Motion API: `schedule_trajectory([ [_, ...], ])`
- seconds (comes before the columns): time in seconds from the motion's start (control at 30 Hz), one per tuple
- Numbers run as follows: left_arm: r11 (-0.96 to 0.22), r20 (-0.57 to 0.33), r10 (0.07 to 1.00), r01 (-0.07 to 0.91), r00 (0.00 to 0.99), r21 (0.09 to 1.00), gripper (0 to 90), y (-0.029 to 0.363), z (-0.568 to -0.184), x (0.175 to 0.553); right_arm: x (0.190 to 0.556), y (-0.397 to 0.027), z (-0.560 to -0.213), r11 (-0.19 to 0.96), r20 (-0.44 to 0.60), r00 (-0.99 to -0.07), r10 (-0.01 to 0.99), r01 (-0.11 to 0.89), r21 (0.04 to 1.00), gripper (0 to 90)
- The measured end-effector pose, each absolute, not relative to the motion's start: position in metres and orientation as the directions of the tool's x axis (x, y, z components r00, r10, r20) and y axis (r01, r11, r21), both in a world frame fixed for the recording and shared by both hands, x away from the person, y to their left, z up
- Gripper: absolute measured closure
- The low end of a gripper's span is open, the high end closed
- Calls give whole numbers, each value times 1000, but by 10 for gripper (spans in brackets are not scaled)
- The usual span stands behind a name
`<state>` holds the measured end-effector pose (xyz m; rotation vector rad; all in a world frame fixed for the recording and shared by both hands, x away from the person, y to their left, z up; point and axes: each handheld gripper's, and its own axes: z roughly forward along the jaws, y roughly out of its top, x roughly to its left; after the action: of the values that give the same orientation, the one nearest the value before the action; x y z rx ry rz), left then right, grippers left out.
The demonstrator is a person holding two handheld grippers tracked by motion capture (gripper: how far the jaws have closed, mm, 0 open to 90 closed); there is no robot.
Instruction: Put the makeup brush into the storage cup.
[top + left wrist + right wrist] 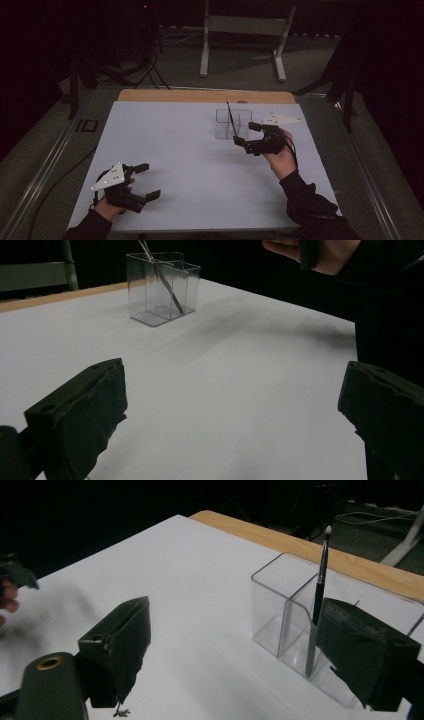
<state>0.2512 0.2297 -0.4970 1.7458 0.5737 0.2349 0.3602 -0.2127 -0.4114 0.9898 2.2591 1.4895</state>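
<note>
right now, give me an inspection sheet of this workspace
surface: white sheet on a wood-edged table, bare apart from the job's things
job's things: clear organizer with compartments; a brush leans in one
clutter: nothing seen
grippers: left hand-held gripper open, near corner; right hand-held gripper open, beside the organizer
cables: cords on the floor behind
surroundings: dark room, white stand behind

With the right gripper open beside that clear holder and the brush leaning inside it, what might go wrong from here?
1. The right gripper sits close beside the light clear holder; a jaw could nudge it and slide or tip it.
2. The brush stands tilted with its tip well above the rim, so a passing jaw might knock it out.
3. The left gripper rests far off, open, too far to steady the holder.
</note>
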Motion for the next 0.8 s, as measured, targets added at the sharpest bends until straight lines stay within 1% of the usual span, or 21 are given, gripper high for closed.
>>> schedule_trajectory([
  [0.33,-157,-144,494,251,857,955,7,229,-497,251,339,-229,-416,260,141,-748,648,392,883,137],
  [0.8,-158,-143,494,250,857,955,7,229,-497,251,318,-251,-443,297,148,-762,631,413,861,139],
])
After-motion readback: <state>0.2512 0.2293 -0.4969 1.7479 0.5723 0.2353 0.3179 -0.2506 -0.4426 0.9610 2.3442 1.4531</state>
